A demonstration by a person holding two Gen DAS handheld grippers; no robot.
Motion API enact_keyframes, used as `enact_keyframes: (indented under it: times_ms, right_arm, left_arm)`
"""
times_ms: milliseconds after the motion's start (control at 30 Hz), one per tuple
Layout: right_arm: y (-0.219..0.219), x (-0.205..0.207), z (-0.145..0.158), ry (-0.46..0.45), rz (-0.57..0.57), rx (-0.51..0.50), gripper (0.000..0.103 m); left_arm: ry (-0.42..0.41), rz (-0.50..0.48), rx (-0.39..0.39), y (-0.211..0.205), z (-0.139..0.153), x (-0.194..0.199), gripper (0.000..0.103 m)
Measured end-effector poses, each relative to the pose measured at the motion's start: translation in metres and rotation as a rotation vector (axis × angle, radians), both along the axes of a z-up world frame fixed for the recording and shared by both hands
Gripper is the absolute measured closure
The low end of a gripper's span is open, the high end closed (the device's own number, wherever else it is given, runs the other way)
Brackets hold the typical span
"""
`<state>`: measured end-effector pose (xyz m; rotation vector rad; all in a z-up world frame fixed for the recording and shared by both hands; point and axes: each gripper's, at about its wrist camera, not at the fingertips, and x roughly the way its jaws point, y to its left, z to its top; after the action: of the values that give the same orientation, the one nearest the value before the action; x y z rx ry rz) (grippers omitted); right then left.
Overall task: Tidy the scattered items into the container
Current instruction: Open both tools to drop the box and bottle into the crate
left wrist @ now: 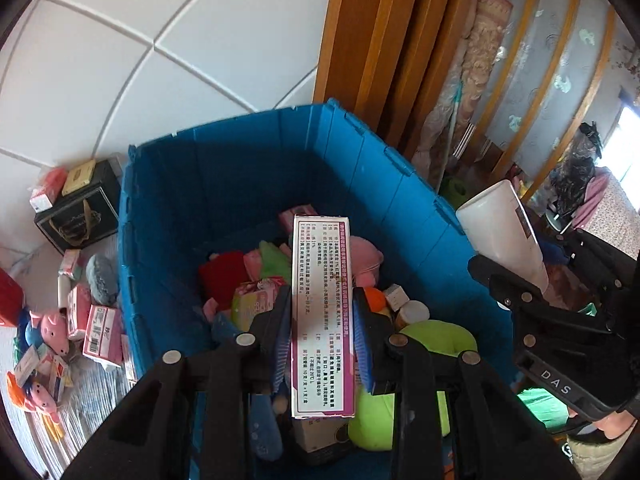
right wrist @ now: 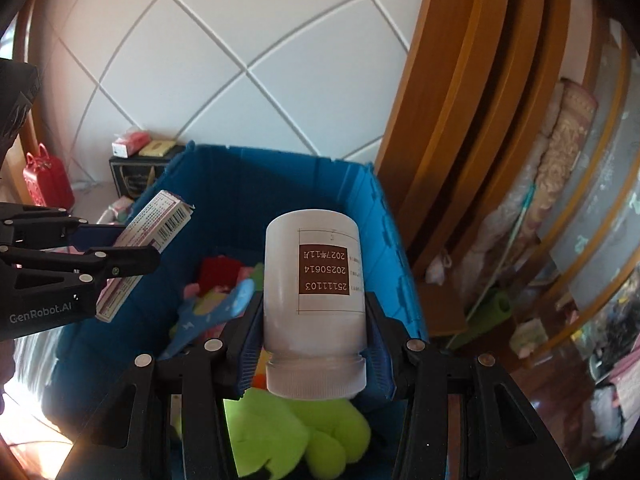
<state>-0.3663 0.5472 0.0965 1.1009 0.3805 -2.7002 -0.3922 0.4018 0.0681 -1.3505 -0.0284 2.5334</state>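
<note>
your left tongs (left wrist: pixel 322 332) are clamped narrow on a slim white-and-purple medicine box (left wrist: pixel 322 316), their blue pads pressing its two long sides. the box points away from you and hangs above the open blue container (left wrist: pixel 224 184). in the right wrist view the same box (right wrist: pixel 146 248) appears at the left, tilted, with its barcode end uppermost, above the container's left wall.

your right tongs (right wrist: pixel 314 344) grip a white plastic bottle (right wrist: pixel 314 280) around its lower body, just above the ribbed cap. the cap faces you and the bottle's base points away. a brown date label sits on the side facing the camera. the bottle also hangs over the container (right wrist: pixel 280 184); in the left wrist view it (left wrist: pixel 500 228) shows above the right rim.

inside the container lie a lime-green plush toy (right wrist: pixel 280 436), a red soft item (left wrist: pixel 224 276), a pink soft item (left wrist: pixel 366 258), a blue patterned sock (right wrist: pixel 212 316) and small boxes.

outside, to the container's left, items remain scattered on the striped surface: pink boxes (left wrist: pixel 102 334), a grey stone-like object (left wrist: pixel 102 278) and pink pig toys (left wrist: pixel 54 330). a black gift box (left wrist: pixel 78 212) stands by the tiled wall (left wrist: pixel 160 40).
</note>
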Motion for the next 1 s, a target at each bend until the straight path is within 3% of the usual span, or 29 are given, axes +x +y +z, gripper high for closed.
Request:
enact_keyframes:
  times_ms: [300,533,633,767,833,1000]
  right_arm:
    - [0.009,-0.103,-0.063,-0.165,0.046,-0.099,0.057]
    - [-0.002,-0.15,-0.136,-0.314,0.055,-0.063,0.057]
    - [-0.005,-0.157,-0.165,-0.376,0.057,-0.019,0.057]
    - [-0.007,-0.155,-0.174,-0.399,0.07,0.011,0.057]
    - [-0.006,-0.153,-0.171,-0.395,0.072,-0.007,0.057]
    - [0.002,-0.153,-0.174,-0.387,0.059,-0.006,0.057]
  left_arm:
    - [-0.133,0.163,-0.061,0.012,-0.074,-0.094,0.075]
    - [-0.173,0.18,-0.063,-0.004,-0.13,-0.11,0.075]
    - [-0.19,0.202,-0.086,-0.006,-0.136,-0.114,0.075]
    - [-0.197,0.182,-0.087,-0.001,-0.136,-0.113,0.073]
    - [-0.195,0.192,-0.105,-0.002,-0.135,-0.115,0.061]
    - [-0.157,0.196,-0.109,-0.002,-0.13,-0.111,0.054]
